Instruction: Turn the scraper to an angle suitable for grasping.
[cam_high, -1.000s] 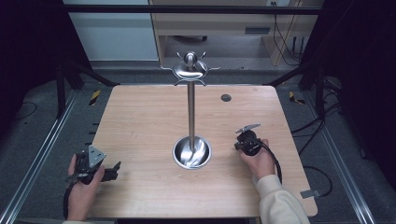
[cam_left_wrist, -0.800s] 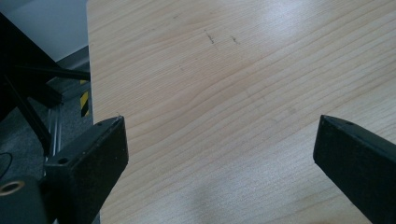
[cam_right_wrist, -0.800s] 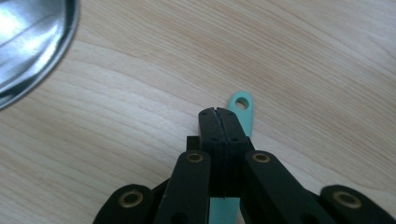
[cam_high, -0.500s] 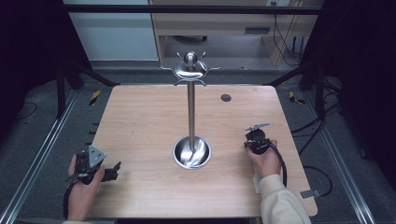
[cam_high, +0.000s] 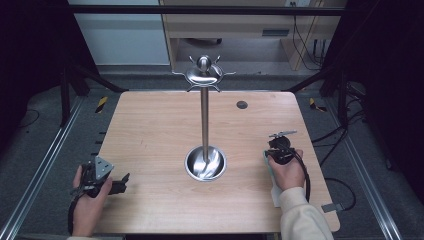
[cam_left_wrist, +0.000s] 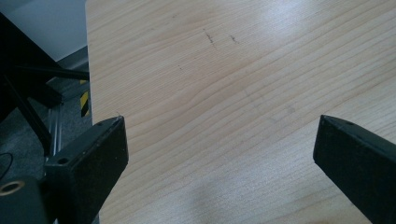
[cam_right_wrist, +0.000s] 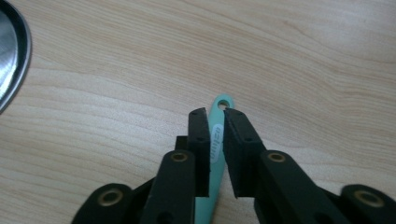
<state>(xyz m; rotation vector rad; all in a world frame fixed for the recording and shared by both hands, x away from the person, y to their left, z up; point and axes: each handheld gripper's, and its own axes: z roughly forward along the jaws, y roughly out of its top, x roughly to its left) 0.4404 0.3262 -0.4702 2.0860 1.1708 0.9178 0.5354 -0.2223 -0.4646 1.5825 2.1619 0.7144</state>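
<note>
Step in hand: pickup of the utensil (cam_right_wrist: 215, 140), a mint-green handle with a hang hole at its tip. The right gripper (cam_right_wrist: 215, 123) has its jaws narrow and pressed on both sides of the handle, so it holds the utensil. In the high view the utensil (cam_high: 267, 162) lies at about 4 o'clock from the stand (cam_high: 204, 120), near the table's (cam_high: 150, 130) right edge, under the right hand.

The left gripper (cam_left_wrist: 219, 140) is wide and holds nothing, low over bare wood at about 8 o'clock from the stand.

Judgement: the next move calls for a lift clear of the table, then aligning the hole with a top hook. Whether the working end is clear of the sleeve, I cannot tell.
</note>
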